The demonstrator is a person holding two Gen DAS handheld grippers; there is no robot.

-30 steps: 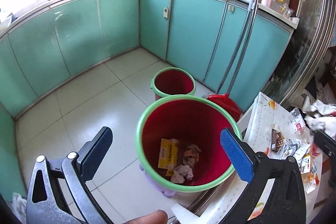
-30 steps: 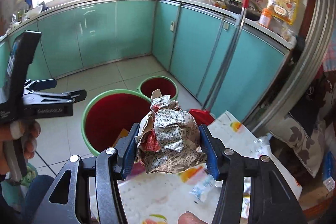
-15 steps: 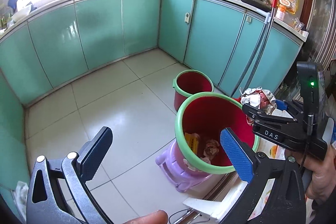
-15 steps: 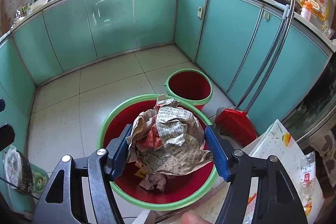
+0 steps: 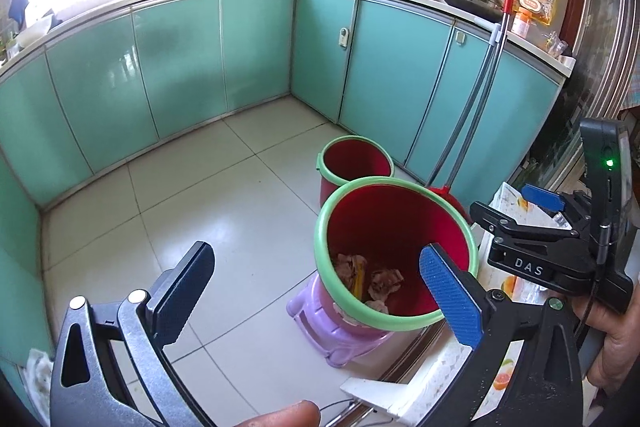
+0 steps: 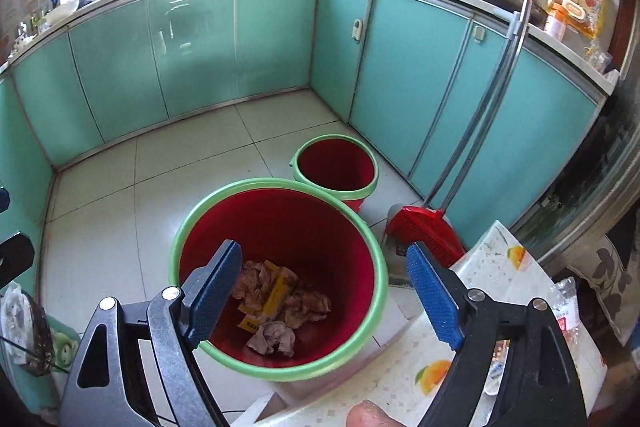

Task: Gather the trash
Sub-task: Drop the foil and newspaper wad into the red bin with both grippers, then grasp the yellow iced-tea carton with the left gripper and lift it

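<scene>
A big red bin with a green rim (image 6: 340, 219) (image 5: 400, 215) stands on a purple stool (image 5: 340, 331) beside the table. Crumpled paper and a yellow box (image 6: 276, 295) lie at its bottom, also seen in the left wrist view (image 5: 384, 283). My right gripper (image 6: 324, 295) is open and empty above the bin's near side; it also shows at the right of the left wrist view (image 5: 516, 207). My left gripper (image 5: 316, 295) is open and empty, above the floor left of the bin.
A smaller red bin (image 6: 336, 167) stands behind the big one. A red broom and dustpan (image 6: 424, 227) lean on the teal cabinets (image 6: 420, 75). The table with a fruit-print cloth (image 6: 500, 267) holds wrappers (image 6: 568, 311) at the right.
My right gripper has opened and the crumpled wrapper it held has dropped into the big bin. My left gripper stayed open and drew back a little to the left.
</scene>
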